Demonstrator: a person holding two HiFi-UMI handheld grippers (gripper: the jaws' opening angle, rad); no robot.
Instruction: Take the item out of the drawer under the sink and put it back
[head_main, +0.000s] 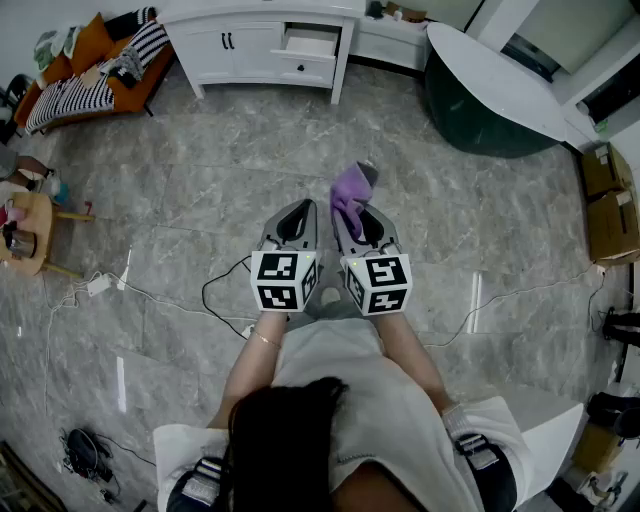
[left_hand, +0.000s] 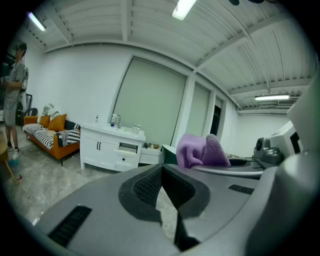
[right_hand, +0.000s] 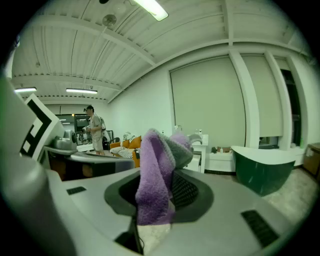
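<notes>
**A:** What does the item look like?

**B:** It's a soft purple cloth (right_hand: 155, 170) with a terry-like nap. It's bunched up, with a grey fold at its top. It sits in your right gripper (head_main: 358, 213), well apart from the white cabinet (head_main: 215, 45), whose drawer (head_main: 310, 42) stands open.

**A:** Anything you can't make out?

**B:** In the head view the jaws cover most of the cloth, and only a crumpled tuft pokes past their tips. I can't tell whether the grey part belongs to the same cloth.

**A:** And the grippers?

**B:** Your right jaws are partly closed and pinched on the cloth. Your left gripper (left_hand: 161, 172) has its tips together with nothing between them.
</notes>
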